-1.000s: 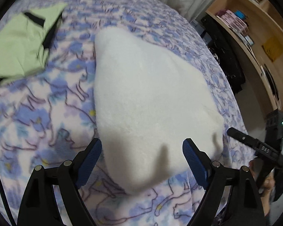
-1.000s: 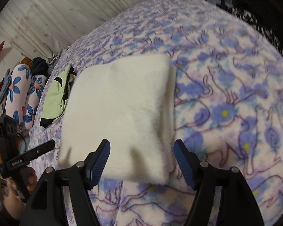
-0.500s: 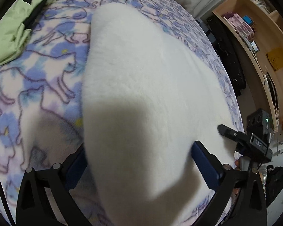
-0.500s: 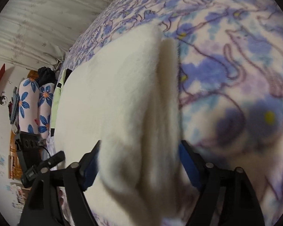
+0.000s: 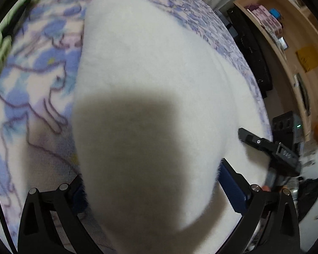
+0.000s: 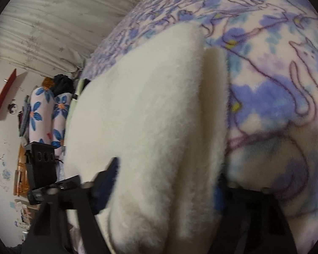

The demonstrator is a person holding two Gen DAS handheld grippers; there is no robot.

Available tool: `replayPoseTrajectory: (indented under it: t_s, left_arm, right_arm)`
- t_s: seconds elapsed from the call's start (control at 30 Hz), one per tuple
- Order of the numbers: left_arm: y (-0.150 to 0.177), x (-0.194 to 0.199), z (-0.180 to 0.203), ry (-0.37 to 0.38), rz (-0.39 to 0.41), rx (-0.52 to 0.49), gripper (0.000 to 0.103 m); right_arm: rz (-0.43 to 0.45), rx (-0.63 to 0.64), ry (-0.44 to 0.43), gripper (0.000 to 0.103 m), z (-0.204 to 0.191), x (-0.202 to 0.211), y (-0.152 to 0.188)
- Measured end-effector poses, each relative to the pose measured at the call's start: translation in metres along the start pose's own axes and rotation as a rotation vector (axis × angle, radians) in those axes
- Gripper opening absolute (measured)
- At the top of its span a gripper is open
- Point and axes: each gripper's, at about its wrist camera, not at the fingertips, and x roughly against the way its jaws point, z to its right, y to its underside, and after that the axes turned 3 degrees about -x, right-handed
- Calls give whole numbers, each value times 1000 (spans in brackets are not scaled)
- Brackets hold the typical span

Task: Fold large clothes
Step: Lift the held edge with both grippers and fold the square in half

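Observation:
A folded white fluffy garment (image 5: pixel 150 97) lies on a bed with a purple and blue cat-print blanket (image 5: pixel 32 97). My left gripper (image 5: pixel 154 188) is open, its fingers on either side of the garment's near corner. My right gripper (image 6: pixel 165 182) is open too, its fingers straddling the thick folded edge of the same garment (image 6: pixel 150 114), with the layers bulging between them. The right gripper also shows in the left wrist view (image 5: pixel 271 148) at the garment's right side.
A light green garment (image 5: pixel 0 42) lies at the far left of the bed. Wooden shelves (image 5: pixel 296 42) and a black bag (image 5: pixel 254 50) stand right of the bed. Floral pillows (image 6: pixel 46 116) and a curtain (image 6: pixel 59 21) are at the far end.
Both grippers have moved forward and down onto the white garment, from just short of its near edge to straddling it. The garment now fills both views.

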Motion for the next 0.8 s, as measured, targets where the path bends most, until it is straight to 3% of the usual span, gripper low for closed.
replayPoseTrajectory:
  t_s: [0.07, 0.27, 0.43, 0.8]
  left_arm:
    - [3, 7, 13, -58, 38, -39, 92]
    - [17, 36, 50, -212, 153, -162, 71]
    - [35, 68, 55, -236, 163, -192, 67]
    - [98, 177, 0, -254, 222, -144, 65]
  right_arm:
    - [13, 28, 22, 51, -11, 3, 2]
    - [75, 85, 79, 42, -42, 19, 17]
    - [108, 127, 83, 42, -74, 31, 45]
    - [70, 209, 22, 41, -159, 22, 91]
